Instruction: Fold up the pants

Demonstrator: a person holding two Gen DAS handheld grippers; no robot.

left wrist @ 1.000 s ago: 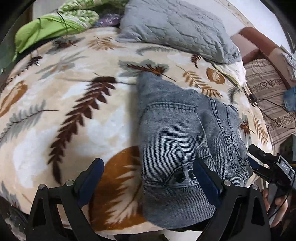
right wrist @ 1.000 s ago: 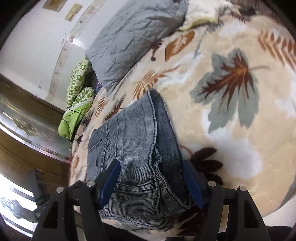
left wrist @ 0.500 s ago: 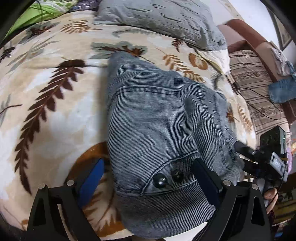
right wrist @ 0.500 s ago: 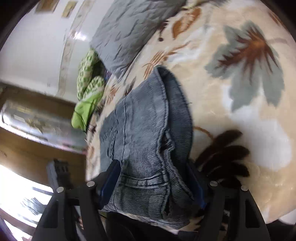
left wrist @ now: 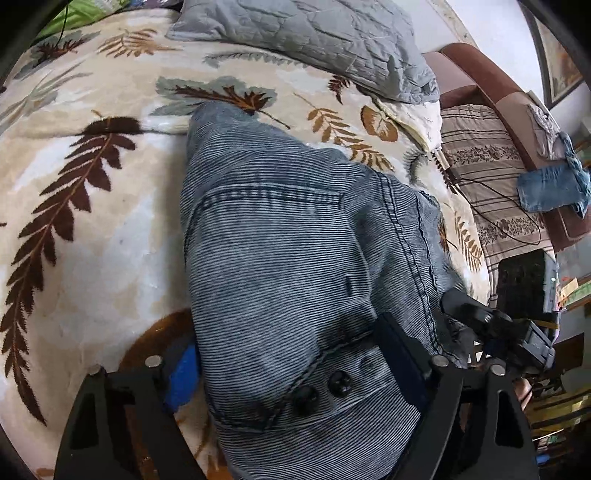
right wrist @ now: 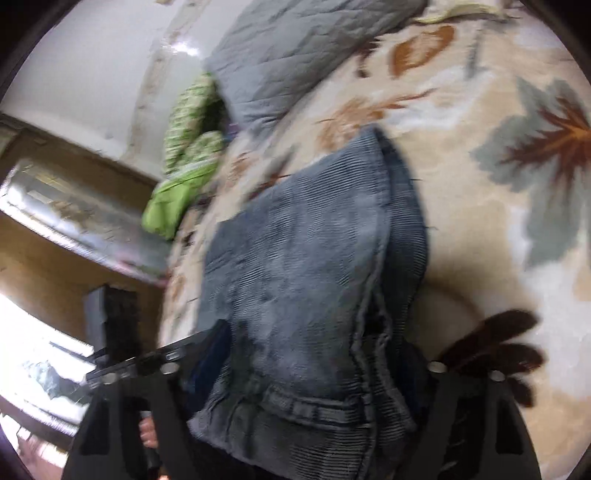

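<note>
Straddling pants (waistband end), both grippers

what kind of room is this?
Most likely a bedroom at home: the jeans lie on a leaf-print blanket over a bed, a grey quilted pillow sits at its head, and a striped sofa stands alongside.

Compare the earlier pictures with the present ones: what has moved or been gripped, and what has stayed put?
Both grippers have pushed forward around the waistband end of the folded pants. The left gripper and right gripper now straddle it more narrowly; whether they clamp is unclear. The leaf-print blanket and grey pillow stayed put.
</note>
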